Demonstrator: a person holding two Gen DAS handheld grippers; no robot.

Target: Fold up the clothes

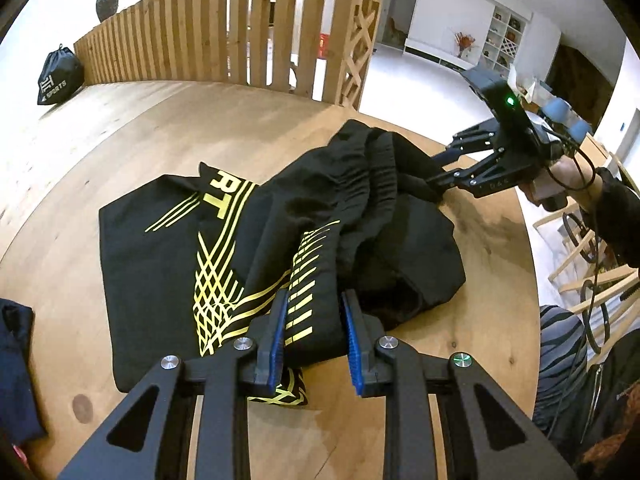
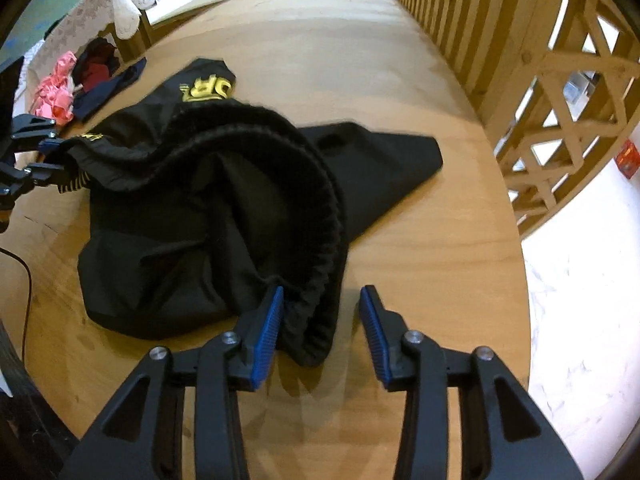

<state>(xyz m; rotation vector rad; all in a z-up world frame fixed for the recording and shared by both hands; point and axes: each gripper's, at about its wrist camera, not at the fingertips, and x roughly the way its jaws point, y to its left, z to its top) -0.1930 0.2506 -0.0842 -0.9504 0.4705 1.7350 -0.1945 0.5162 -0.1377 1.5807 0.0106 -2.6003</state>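
Note:
Black sports trousers with yellow stripes (image 1: 256,248) lie bunched on a round wooden table (image 1: 120,144). My left gripper (image 1: 316,340) has its blue pads on either side of a yellow-striped fold of the trousers, with the cloth filling the gap. My right gripper (image 2: 322,332) is open; the ribbed waistband (image 2: 316,288) hangs loose between its pads, touching only the left one. In the left wrist view the right gripper (image 1: 440,178) sits at the waistband end. In the right wrist view the left gripper (image 2: 44,160) is at the far left, at the striped end.
A wooden slatted fence (image 1: 224,28) borders the table's far side. A black sports bag (image 1: 58,78) sits at the far left. Dark blue cloth (image 1: 16,368) lies at the left edge; pink and red clothes (image 2: 60,88) lie beyond. Wooden chairs (image 1: 592,264) stand to the right.

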